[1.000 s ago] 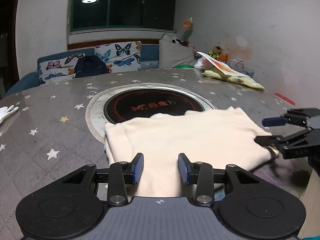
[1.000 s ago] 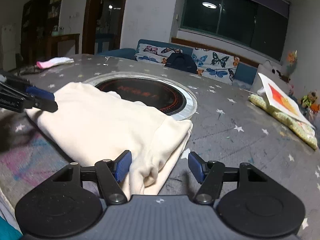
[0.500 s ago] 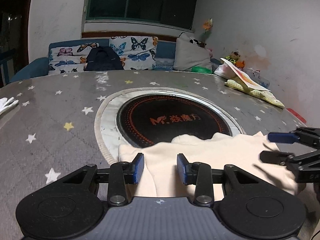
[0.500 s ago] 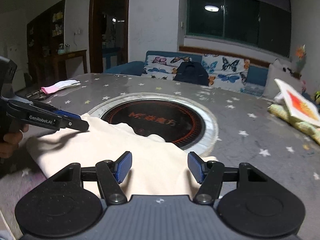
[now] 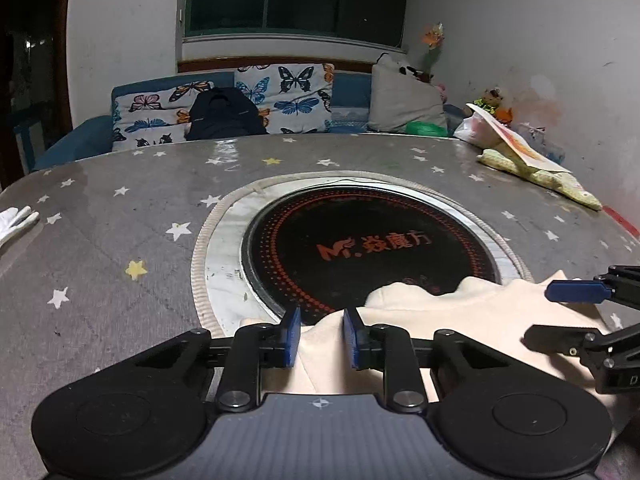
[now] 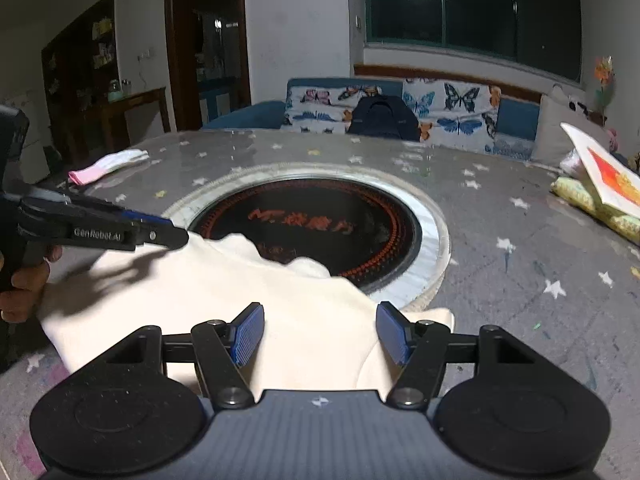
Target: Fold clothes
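A folded cream garment (image 5: 460, 320) lies at the near edge of the round table, partly over the black cooktop (image 5: 360, 248). It also shows in the right wrist view (image 6: 224, 300). My left gripper (image 5: 319, 334) is open, its blue pads narrowly apart over the garment's left edge. My right gripper (image 6: 320, 334) is open wide over the garment's right end. It shows at the right of the left wrist view (image 5: 560, 312). The left gripper shows at the left of the right wrist view (image 6: 168, 234), above the cloth.
The grey starred tablecloth (image 5: 120, 240) covers the table. A white glove (image 5: 16, 222) lies at the left edge. A yellow cloth with a card (image 5: 532, 164) lies far right. A pink and white cloth (image 6: 106, 166) lies far left. A sofa (image 5: 240, 108) stands behind.
Both grippers have drawn back toward me and tilted up, so less of the garment shows. The left jaws have narrowed slightly. The garment stays on the table.
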### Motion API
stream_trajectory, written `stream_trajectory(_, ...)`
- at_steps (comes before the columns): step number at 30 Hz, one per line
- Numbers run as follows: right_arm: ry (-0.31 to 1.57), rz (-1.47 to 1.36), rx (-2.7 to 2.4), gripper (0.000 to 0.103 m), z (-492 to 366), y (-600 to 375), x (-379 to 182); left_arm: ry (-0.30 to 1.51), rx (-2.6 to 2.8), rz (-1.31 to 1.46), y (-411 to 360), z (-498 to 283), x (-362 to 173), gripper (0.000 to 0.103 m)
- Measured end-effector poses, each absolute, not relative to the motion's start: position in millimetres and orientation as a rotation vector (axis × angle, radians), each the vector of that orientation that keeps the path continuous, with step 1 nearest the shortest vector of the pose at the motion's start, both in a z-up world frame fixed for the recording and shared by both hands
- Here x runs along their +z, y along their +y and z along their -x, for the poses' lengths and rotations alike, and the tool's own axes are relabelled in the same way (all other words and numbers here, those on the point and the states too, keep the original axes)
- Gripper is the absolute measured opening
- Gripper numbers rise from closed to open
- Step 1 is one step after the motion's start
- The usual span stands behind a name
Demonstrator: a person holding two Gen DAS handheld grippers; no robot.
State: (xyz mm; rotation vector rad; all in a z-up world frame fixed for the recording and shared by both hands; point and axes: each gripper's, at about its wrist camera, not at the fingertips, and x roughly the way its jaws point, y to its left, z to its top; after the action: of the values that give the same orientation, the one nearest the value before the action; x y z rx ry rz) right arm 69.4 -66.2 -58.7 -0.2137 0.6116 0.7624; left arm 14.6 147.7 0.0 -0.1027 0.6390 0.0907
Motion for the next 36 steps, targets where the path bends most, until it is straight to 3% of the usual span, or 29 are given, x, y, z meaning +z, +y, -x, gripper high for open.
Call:
stream_trajectory(18, 0.557, 0.174, 0.757, 0.076, -35, -67, -49, 0.662, 0.139, 0.113, 140, -2, 14, 0.027)
stream_trajectory(20, 0.555, 0.182, 0.762, 0.077, -30, -64, -51, 0.671, 0.151, 0.12, 137, 2, 16, 0.033)
stream_trajectory(23, 0.554, 0.203, 0.763, 0.086, -25, -58, -56, 0.686, 0.179, 0.119, 131, 12, 17, 0.041)
stream_trajectory(30, 0.573, 0.237, 0.747, 0.096, -25, -51, -61, 0.699, 0.224, 0.144, 125, 38, 17, 0.047)
stream_trajectory(32, 0.592, 0.249, 0.756, 0.102, -26, -48, -63, 0.705, 0.253, 0.156, 125, 46, 18, 0.057)
stream_trajectory(36, 0.613, 0.251, 0.756, 0.103, -28, -46, -65, 0.716, 0.289, 0.185, 126, 63, 16, 0.061)
